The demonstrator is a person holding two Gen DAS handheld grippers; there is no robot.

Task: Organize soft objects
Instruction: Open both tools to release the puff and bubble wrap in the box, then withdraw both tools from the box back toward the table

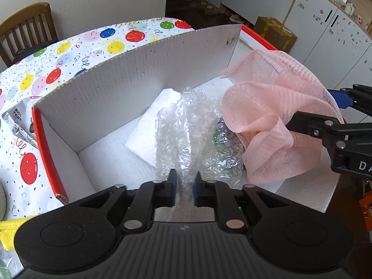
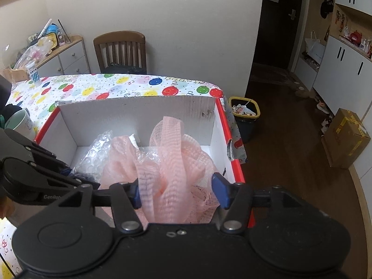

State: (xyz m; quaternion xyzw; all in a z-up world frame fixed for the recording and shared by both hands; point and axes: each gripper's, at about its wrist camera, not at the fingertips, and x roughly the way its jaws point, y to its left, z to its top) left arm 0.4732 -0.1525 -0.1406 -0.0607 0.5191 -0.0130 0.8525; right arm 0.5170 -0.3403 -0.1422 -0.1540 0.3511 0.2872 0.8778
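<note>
While the box [image 1: 130,74] takes soft goods, left gripper [image 1: 185,186] jaws pinch bubble wrap [image 1: 186,134]; right gripper [image 2: 177,193] jaws, spread, straddle pink mesh [image 2: 172,162] at 3 o'clock, apparently depositing it.

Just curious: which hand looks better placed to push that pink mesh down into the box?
Probably right: its tongs stand open around the pink mesh over the box. The left tongs are shut on bubble wrap.
</note>
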